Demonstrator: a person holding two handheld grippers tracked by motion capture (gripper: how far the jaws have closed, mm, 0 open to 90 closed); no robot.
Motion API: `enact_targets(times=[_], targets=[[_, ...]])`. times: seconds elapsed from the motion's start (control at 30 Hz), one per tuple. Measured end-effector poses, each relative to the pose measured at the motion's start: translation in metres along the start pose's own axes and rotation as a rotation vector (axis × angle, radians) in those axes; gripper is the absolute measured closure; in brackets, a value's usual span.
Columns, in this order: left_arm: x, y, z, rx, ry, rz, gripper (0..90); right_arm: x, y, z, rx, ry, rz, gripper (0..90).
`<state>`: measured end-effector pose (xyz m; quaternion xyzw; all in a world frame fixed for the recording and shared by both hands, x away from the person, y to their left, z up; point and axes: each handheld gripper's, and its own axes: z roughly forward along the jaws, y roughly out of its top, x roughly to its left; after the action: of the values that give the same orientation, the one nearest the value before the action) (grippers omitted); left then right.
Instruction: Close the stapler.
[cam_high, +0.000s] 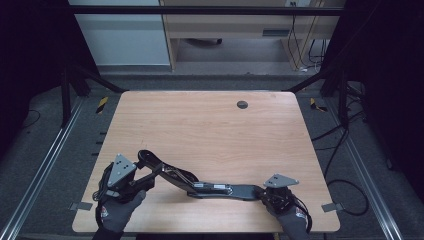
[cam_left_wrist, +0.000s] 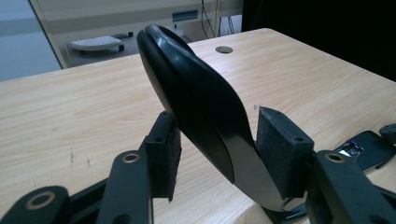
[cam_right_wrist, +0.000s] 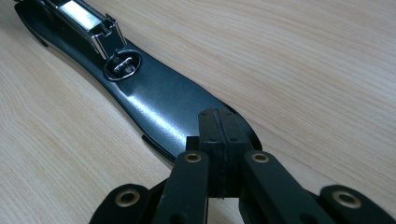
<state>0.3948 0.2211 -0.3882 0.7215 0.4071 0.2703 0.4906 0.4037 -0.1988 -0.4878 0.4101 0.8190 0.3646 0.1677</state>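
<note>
Two grippers work one long black glossy stapler (cam_high: 200, 185), opened flat across the near half of the light wooden table (cam_high: 210, 125). The left gripper (cam_left_wrist: 215, 154) straddles the raised top arm, pads spread and not clamping. The right gripper (cam_right_wrist: 219, 140) is pinched shut above the base's tail. Lifting loosely could let the smooth arm slip.
</note>
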Motion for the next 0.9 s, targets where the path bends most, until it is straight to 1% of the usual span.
enact_targets(times=[0.03,0.1,0.13,0.27,0.37,0.53,0.7,0.8,0.9], targets=[[0.000,0.000,0.000,0.000,0.000,-0.001,50.4,0.000,0.000,0.001,0.002,-0.005,-0.007,90.0],[0.000,0.000,0.000,0.001,-0.001,-0.005,50.7,0.001,0.000,0.001,0.005,-0.001,0.000,90.0],[0.000,0.000,0.000,0.001,-0.001,-0.006,50.9,0.000,0.000,0.001,0.006,0.000,-0.006,90.0],[0.000,0.000,0.000,0.004,0.000,-0.013,51.4,0.001,0.000,0.001,0.006,0.001,-0.001,90.0],[-0.001,0.001,-0.001,0.004,0.000,-0.021,51.7,0.001,0.000,0.002,0.002,0.001,-0.012,90.0],[-0.003,0.003,-0.001,0.005,-0.004,-0.022,52.6,0.001,0.000,0.002,0.002,0.007,0.001,90.0],[-0.006,0.004,-0.001,0.002,-0.009,-0.035,53.7,0.001,0.000,0.003,-0.003,-0.001,-0.011,90.0],[-0.008,0.006,0.000,0.002,-0.016,-0.032,54.2,0.002,0.000,0.002,0.000,0.002,-0.008,90.0],[-0.011,0.009,0.001,0.004,-0.014,-0.017,54.6,0.002,0.000,0.002,-0.001,0.003,-0.010,90.0]])
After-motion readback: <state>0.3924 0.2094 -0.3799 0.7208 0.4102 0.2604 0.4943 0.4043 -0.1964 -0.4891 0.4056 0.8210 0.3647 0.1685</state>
